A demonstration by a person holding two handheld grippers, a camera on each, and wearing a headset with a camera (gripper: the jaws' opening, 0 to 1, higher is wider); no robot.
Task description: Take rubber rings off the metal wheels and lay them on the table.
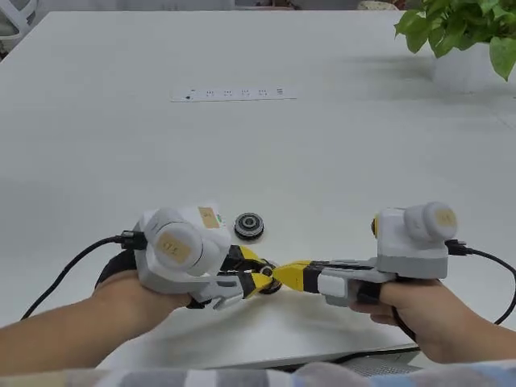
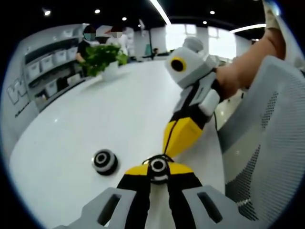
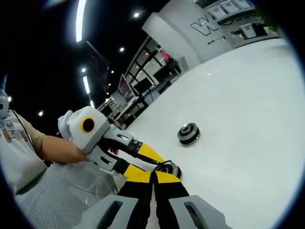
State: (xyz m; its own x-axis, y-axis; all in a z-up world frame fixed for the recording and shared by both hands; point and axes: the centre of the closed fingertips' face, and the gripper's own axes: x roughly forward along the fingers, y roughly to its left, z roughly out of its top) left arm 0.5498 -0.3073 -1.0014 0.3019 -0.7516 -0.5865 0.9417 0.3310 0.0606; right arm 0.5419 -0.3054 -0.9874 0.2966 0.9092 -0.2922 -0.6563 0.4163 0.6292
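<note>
The small metal wheel (image 2: 158, 169) is held off the counter (image 1: 339, 161), close to its near edge and right in front of the person. The left gripper (image 1: 256, 280) comes at this held wheel from its left. Its fingers are clamped on the wheel's two sides, probably to keep it steady while the other tool works on it.

From the wheel's right comes the right gripper (image 1: 287, 276), its fingers pressed together with their tip touching the wheel's rim. In the left gripper view a thin dark strand, the rubber ring (image 2: 162, 156), runs from the rim to that tip. The right fingers appear to have it nipped, though the contact is too small to be sure. One tool bracing and the other tugging is likely the way to stretch the ring over the rim.

Just beyond the held wheel a second wheel (image 1: 249, 226) lies flat on the counter, its dark ring seemingly on, so it probably waits its turn. Much farther back lies a white power strip (image 1: 234, 94). Farthest, off to the right, stands a leafy plant (image 1: 459, 28), well apart from the work.
</note>
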